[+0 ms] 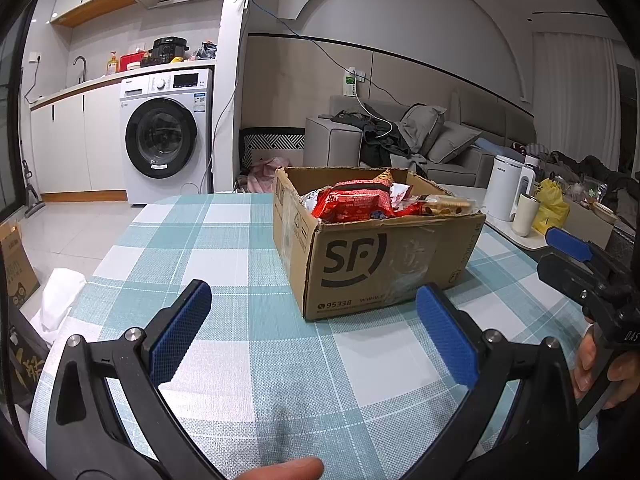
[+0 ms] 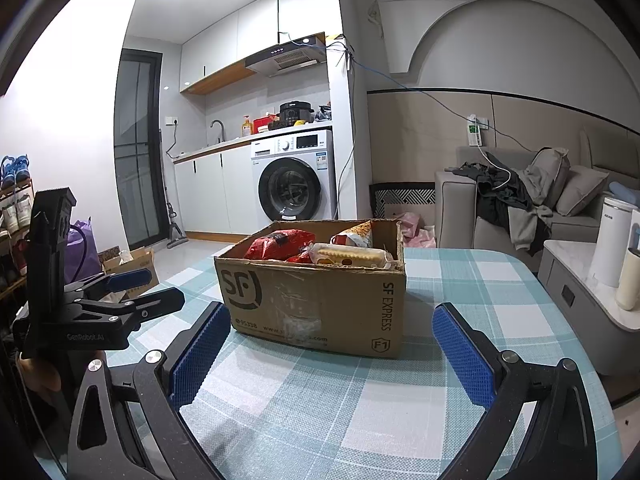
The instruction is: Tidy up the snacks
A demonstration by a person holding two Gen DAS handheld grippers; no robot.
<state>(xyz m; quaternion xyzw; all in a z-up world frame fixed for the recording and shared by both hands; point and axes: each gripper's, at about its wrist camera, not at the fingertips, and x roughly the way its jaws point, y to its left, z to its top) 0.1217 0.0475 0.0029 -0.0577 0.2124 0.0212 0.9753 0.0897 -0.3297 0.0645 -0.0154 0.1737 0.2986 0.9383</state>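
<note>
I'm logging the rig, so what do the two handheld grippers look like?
Both the left gripper and the right gripper have matte black angular frames, silver pivot bolts and blue ribbed rubber finger pads. White "GenRobot.AI" lettering marks the left one's body.

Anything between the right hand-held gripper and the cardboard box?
Nothing: only bare checked tablecloth between right hand-held gripper and cardboard box, per right wrist view.

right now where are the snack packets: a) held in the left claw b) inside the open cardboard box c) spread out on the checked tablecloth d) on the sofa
b: the red packets and the biscuit pack sit inside the open cardboard box, while both the left claw and the right claw are open and hold nothing.
</note>
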